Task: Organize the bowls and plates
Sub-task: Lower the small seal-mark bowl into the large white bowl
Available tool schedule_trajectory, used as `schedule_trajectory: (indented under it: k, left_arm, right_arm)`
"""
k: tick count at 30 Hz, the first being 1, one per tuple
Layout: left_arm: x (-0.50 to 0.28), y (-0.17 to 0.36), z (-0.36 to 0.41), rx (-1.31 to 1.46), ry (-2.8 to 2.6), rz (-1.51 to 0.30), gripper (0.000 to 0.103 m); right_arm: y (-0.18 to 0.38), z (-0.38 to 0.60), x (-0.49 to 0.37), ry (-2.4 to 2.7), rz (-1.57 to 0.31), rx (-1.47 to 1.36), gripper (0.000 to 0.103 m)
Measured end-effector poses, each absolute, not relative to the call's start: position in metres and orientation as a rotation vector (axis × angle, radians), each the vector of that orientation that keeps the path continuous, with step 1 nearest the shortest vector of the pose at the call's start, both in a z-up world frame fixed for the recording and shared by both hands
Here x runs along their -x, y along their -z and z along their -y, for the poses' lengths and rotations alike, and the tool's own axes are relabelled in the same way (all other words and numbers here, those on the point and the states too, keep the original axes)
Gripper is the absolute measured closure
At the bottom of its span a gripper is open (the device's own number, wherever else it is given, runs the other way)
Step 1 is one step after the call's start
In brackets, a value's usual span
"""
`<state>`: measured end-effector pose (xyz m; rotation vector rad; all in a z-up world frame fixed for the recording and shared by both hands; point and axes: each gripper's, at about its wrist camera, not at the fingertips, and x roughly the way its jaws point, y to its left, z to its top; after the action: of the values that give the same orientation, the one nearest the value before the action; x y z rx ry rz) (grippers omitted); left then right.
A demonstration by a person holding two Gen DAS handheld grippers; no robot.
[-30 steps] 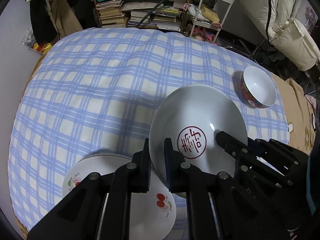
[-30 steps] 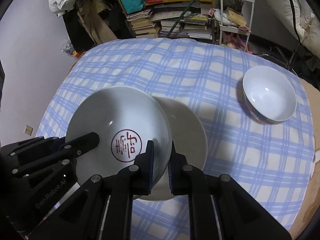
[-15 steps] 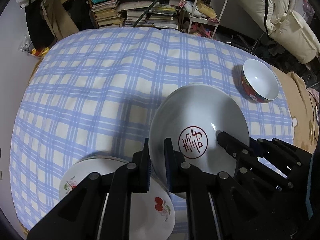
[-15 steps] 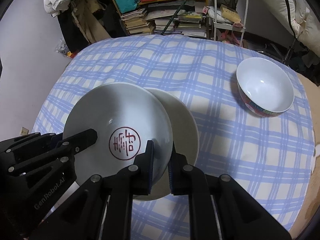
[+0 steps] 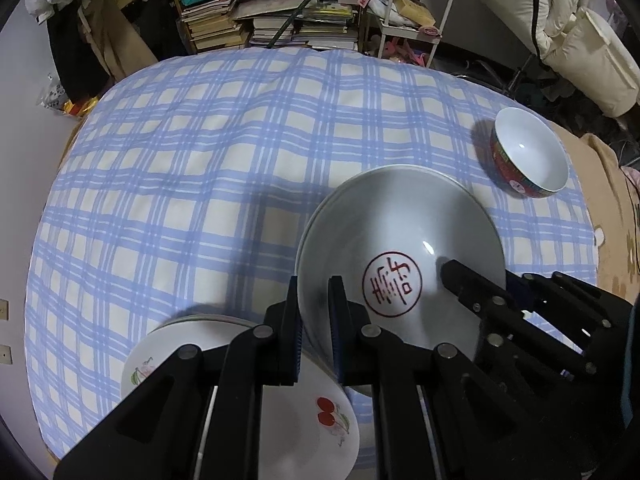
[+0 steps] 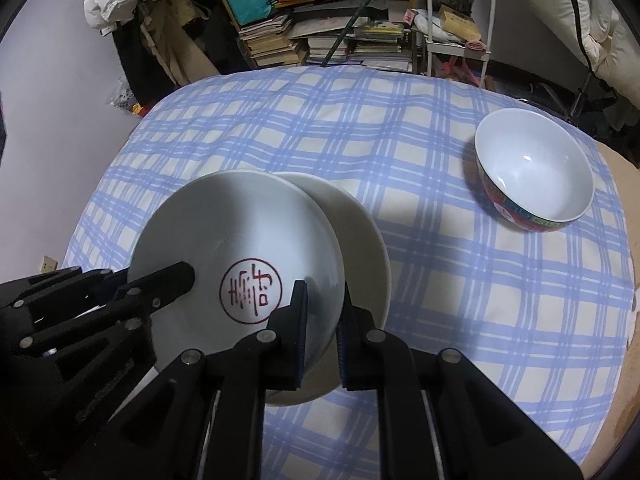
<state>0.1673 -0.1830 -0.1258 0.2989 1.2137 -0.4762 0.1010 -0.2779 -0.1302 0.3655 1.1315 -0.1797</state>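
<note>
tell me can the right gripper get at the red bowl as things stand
Probably not yet: the right gripper is shut on the stamped plate's rim, as is the left gripper. The cloth toward the red bowl lies bare.

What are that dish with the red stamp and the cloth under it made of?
The dish looks like glazed ceramic or porcelain: smooth, pale and glossy, with a bright glint of light near its red mark. Melamine cannot be ruled out. The cloth looks like soft matte woven fabric, perhaps cotton, wrinkling in gentle folds.

Cluttered home (stacked books (image 5: 276,20), checked tablecloth (image 5: 192,168))
</note>
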Motion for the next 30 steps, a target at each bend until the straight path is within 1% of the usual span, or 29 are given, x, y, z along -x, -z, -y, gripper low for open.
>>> schedule_trajectory:
  k: [6, 14, 21, 26, 30]
  left_arm:
    - [-0.173, 0.127, 0.18, -0.263, 0.455, -1.225, 0.091]
    - [-0.172, 0.126, 0.182, -0.258, 0.451, -1.214, 0.091]
    - [-0.172, 0.132, 0.181, -0.258, 0.437, -1.235, 0.091]
    - [-0.169, 0.132, 0.18, -0.259, 0.435, -1.236, 0.089]
    - [-0.168, 0.128, 0.182, -0.271, 0.43, -1.224, 0.089]
  right_arm:
    - [0.134, 0.279, -0.102, 0.175, -1.14, -0.364, 0.092]
    - [0.138, 0.282, -0.1, 0.193, -1.143, -0.355, 0.092]
    - [0.131, 0.277, -0.099, 0.238, -1.103, -0.246, 0.092]
    - [0.129, 0.28, -0.1, 0.252, -1.091, -0.25, 0.092]
    - [0.123, 0.283, -0.099, 0.247, -1.063, -0.265, 0.092]
